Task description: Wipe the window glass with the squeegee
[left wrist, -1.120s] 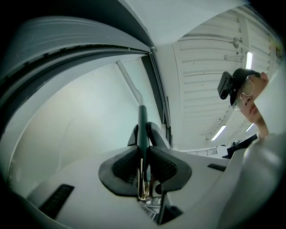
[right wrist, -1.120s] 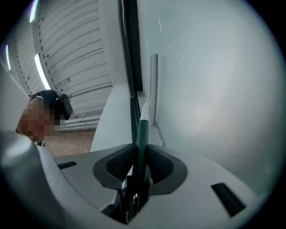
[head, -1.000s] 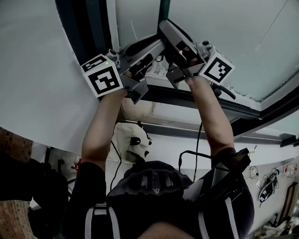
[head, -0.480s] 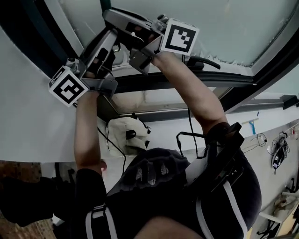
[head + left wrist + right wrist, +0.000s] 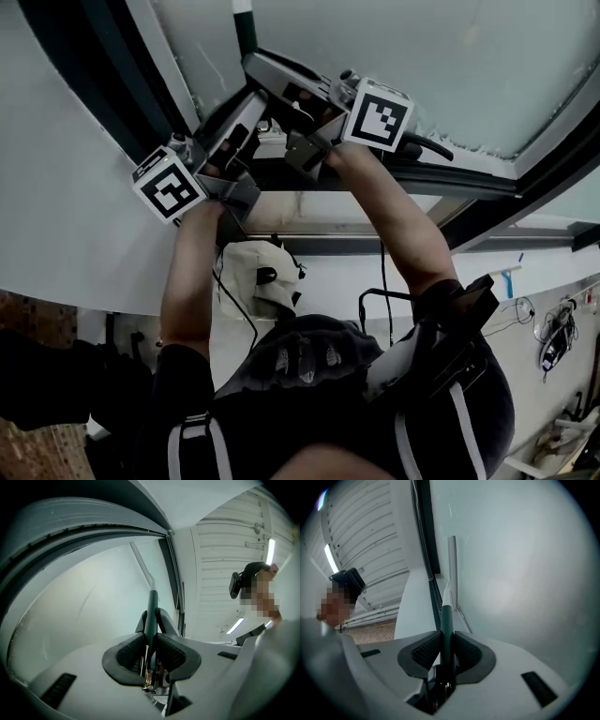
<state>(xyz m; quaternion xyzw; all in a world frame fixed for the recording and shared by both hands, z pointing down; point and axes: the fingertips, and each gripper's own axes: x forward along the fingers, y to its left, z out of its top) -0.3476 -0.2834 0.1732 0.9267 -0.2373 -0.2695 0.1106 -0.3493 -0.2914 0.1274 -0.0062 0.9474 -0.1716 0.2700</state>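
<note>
**A:** What is the left claw (image 5: pixel 151 637) doing?

**B:** It is clenched on the squeegee (image 5: pixel 150 606). The dark green handle runs straight up between its ribbed pads (image 5: pixel 174 654), and both press on it.

**A:** And the right claw (image 5: pixel 446 645)?

**B:** It is clenched as well, on that same handle. In its own view the green shaft stands upright between the two pads, gripped from both sides.

**A:** So where is the working end?

**B:** Ahead of both claws, past their tips. The green handle gives way to a pale neck and then to the long pale blade bar (image 5: pixel 452 559). From the right claw the bar stands upright straight ahead. From the left claw it slants up and away to the left.

**A:** Is the bar on the pane?

**B:** It lies close against the window glass (image 5: pixel 525 573), but I cannot tell whether the edge is pressed on it. The glass fills the space ahead and to the right of the right claw. For the left claw, it is ahead and to the left.

**A:** What else is near?

**B:** The dark window frame (image 5: pixel 425 531) is just left of the handle, seen from the right claw. In the head view the right claw's marker cube (image 5: pixel 380 112) sits above and to the right of the left claw's marker cube (image 5: pixel 169 185), and the two claw bodies meet at the handle.
</note>
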